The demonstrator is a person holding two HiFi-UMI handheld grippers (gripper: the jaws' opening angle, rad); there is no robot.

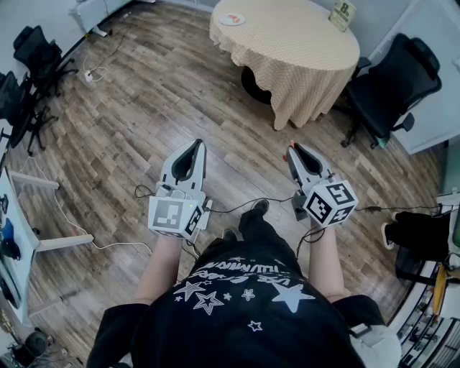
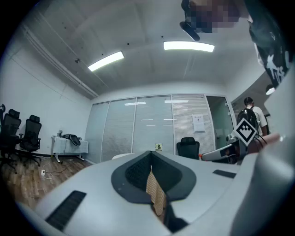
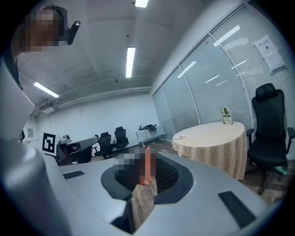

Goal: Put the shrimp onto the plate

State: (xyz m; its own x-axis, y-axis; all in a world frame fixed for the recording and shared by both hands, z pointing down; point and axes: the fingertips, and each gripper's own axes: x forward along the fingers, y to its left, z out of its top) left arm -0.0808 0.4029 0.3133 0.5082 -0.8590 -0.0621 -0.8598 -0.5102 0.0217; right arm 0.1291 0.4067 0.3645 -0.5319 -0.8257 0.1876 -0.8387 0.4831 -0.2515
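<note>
**Shrimp held in right tongs; plate on the bench, well apart**

We find the person standing on a wood-plank floor [image 1: 144, 108] with both tongs held out in front, well short of the bench [image 1: 302, 57].

The right tongs [image 1: 292, 149] are closed on the shrimp [image 3: 147, 166]. It stands upright between the jaws as a pink-orange strip, and its tip shows at the jaw ends in the head view. The left tongs [image 1: 198, 143] have their jaws together.

The bench is round and draped in a pale checked cloth that hangs low on all sides. The plate [image 1: 231, 19] lies on the cloth near the bench's far left edge. A small sign [image 1: 343, 14] stands near the opposite edge.

A black chair [image 1: 392, 83] stands just beside the bench on its right. More black chairs [image 1: 36, 50] stand by the left wall, and a cable [image 1: 93, 72] trails over the floor near them.

The gripper views show a glass partition [image 2: 152, 124] with blinds and strip ceiling lights [image 2: 189, 46].
</note>
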